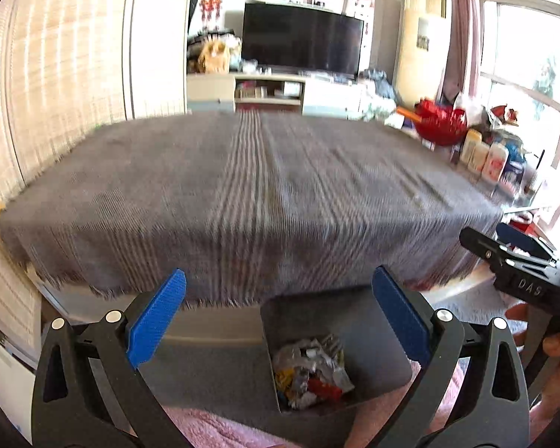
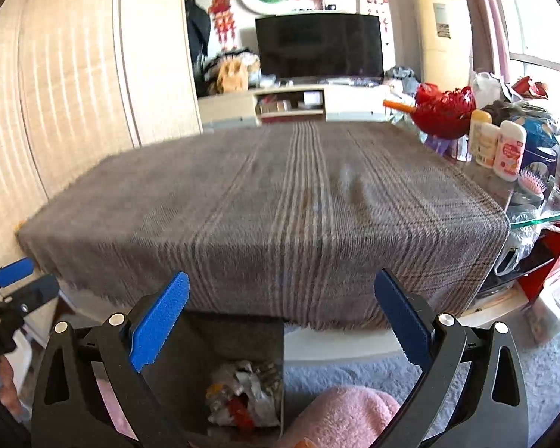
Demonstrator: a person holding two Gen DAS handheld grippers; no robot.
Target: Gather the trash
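Observation:
A dark grey bin [image 1: 373, 339] stands on the floor below the table's near edge, with crumpled wrappers [image 1: 311, 371] of silver, red and yellow inside. My left gripper [image 1: 280, 319] hangs above it, open, with nothing between its blue pads. In the right wrist view the same bin [image 2: 212, 339] and its wrappers [image 2: 242, 395] lie low between the fingers of my right gripper [image 2: 283, 321], also open and empty. The right gripper [image 1: 504, 239] shows at the right edge of the left wrist view. A grey striped cloth [image 1: 242, 186] covers the table and looks bare, though blurred.
Bottles [image 2: 500, 145], a red basket [image 2: 444, 112], a hairbrush [image 2: 534, 183] and bags crowd the glass table end at the right. A television [image 2: 319, 44] on a low cabinet stands beyond. Pink fabric [image 2: 347, 414] lies by the bin. Sliding panels [image 2: 74, 93] close the left.

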